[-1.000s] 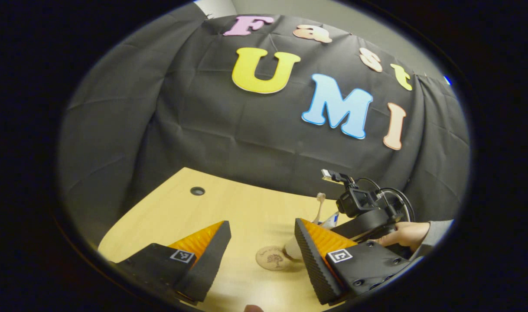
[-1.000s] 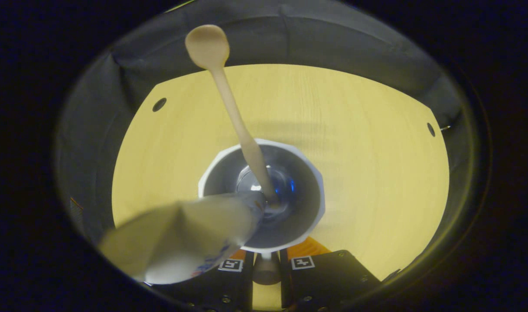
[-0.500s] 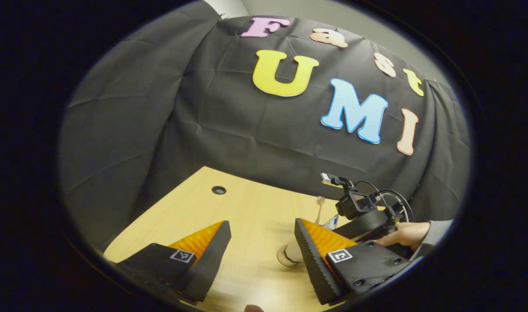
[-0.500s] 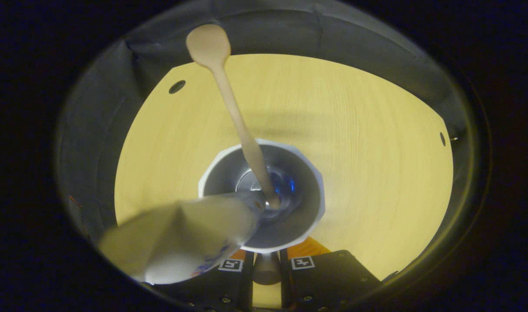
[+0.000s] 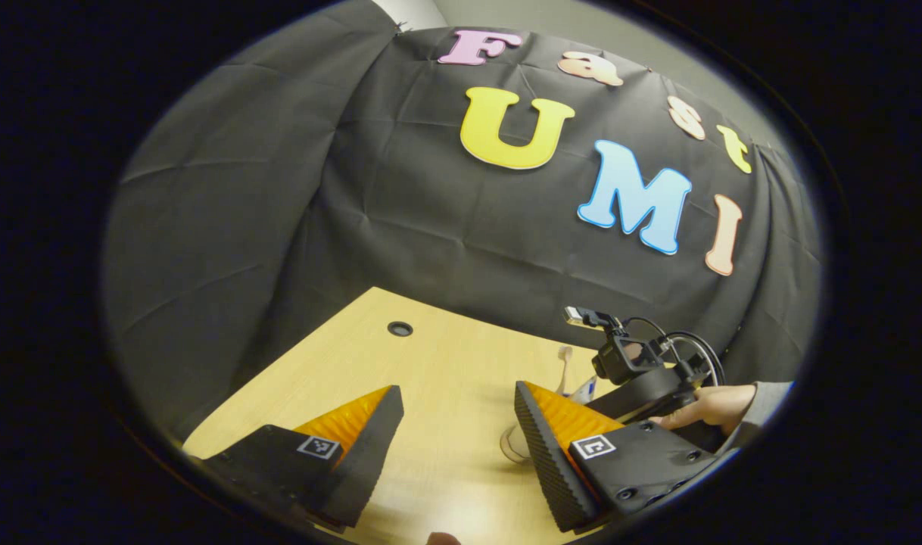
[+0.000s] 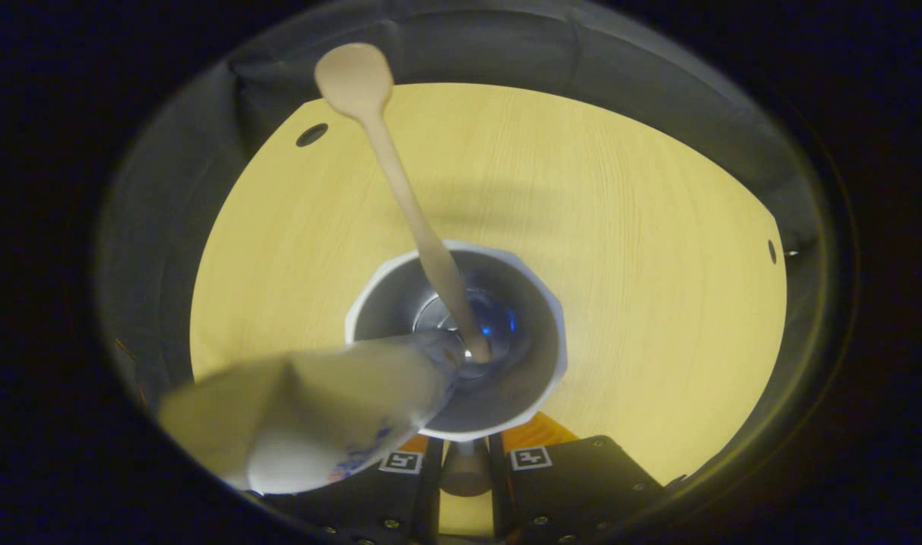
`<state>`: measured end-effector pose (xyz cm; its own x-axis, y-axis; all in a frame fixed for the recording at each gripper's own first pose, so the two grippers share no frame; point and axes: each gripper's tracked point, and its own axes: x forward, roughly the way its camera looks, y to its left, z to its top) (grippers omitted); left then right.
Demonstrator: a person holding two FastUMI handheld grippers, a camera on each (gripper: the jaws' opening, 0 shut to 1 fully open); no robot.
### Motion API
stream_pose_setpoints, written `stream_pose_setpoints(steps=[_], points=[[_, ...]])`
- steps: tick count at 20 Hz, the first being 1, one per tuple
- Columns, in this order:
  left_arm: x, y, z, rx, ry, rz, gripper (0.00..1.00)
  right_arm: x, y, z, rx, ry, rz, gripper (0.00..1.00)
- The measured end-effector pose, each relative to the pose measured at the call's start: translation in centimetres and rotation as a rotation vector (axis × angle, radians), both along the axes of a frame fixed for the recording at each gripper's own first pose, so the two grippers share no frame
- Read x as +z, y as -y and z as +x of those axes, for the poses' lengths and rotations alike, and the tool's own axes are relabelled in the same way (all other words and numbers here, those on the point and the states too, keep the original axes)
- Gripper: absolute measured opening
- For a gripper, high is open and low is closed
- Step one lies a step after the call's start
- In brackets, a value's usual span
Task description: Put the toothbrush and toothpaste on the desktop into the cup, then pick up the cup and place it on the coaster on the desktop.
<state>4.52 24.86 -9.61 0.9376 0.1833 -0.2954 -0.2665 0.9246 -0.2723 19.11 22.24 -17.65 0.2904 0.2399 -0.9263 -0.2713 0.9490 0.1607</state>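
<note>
Cup (image 6: pixel 461 341) is your landmark: in the right gripper view you look straight down into it, with the toothbrush (image 6: pixel 400 189) leaning out over its far rim and the toothpaste (image 6: pixel 309 409) tube slanting out over its near-left rim, both ends down in its bottom. Your right gripper (image 6: pixel 465 465) sits at the cup's near wall, its two fingers drawn close together with the rim's edge just above them. They look clamped on that wall, though the contact itself is hidden under the rim.

In the left gripper view, your left gripper (image 5: pixel 457 439) has its jaws spread wide and holds nothing. The cup's base (image 5: pixel 512 445) peeks out beside its right finger, with the brush head (image 5: pixel 563 353) rising above and your hand (image 5: pixel 707 405) on the other tool just behind.

Both items look loaded, so the step in hand is carrying the cup to the coaster, which I can't place from these views. Keep the cup level, since the tube is top-heavy and leans toward your side of it. Move slowly, hold your squeeze steady, and bring the base down flat and centred before you let go. Keep your left tool well away from the cup.
</note>
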Motion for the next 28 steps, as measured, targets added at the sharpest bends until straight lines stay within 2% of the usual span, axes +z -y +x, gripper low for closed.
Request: stream_pose_setpoints(steps=[2,3,4,7,8,9,10,11,12,13,16,19,20,25,26,27,28], points=[[0.0,0.1,0.3,0.000,0.001,-0.002,0.95,0.7,0.0,-0.1,0.002,0.013,0.015,0.36],[0.0,0.2,0.4,0.000,0.002,-0.003,0.95,0.9,0.0,-0.2,0.004,0.018,0.020,0.38],[0.1,0.4,0.5,-0.001,0.005,-0.004,0.95,1.3,0.0,-0.3,0.007,0.025,0.030,0.34],[0.5,0.7,0.6,0.001,0.014,0.007,0.95,2.4,0.3,-0.9,0.016,0.054,0.050,0.55],[0.7,0.8,0.7,0.002,0.018,0.011,0.91,2.9,0.6,-1.2,0.018,0.067,0.059,0.61],[0.8,1.2,0.7,0.001,0.021,0.012,0.95,3.3,0.9,-1.5,0.018,0.081,0.068,0.74],[0.9,1.5,0.8,-0.001,0.022,0.013,0.91,3.8,1.3,-1.8,0.011,0.097,0.076,0.81],[1.1,1.8,0.9,-0.004,0.022,0.016,0.91,4.3,1.6,-2.2,0.003,0.111,0.092,0.81],[1.3,2.2,1.0,-0.007,0.025,0.021,0.95,4.9,2.1,-2.6,-0.004,0.124,0.113,0.83],[1.4,2.6,1.1,-0.009,0.028,0.028,0.95,5.5,2.6,-3.2,-0.014,0.141,0.132,0.88],[2.5,4.2,1.9,-0.021,0.043,0.056,0.95,7.6,4.7,-4.8,-0.049,0.199,0.189,0.88],[3.8,6.6,2.3,-0.040,0.060,0.077,0.95,9.6,8.4,-5.8,-0.087,0.312,0.194,0.88],[4.2,7.6,2.4,-0.046,0.067,0.080,1.00,10.4,9.9,-6.1,-0.099,0.361,0.184,0.88],[6.9,13.7,3.0,-0.086,0.121,0.100,0.99,15.6,17.4,-7.1,-0.176,0.699,0.132,0.88],[7.5,14.9,3.0,-0.091,0.134,0.111,0.95,16.7,18.8,-7.4,-0.189,0.771,0.121,0.88],[8.3,16.1,3.1,-0.096,0.150,0.125,0.95,17.7,20.1,-7.9,-0.202,0.837,0.111,0.88],[9.2,17.2,3.0,-0.099,0.169,0.138,0.99,18.7,20.7,-9.3,-0.209,0.896,0.105,0.88]])
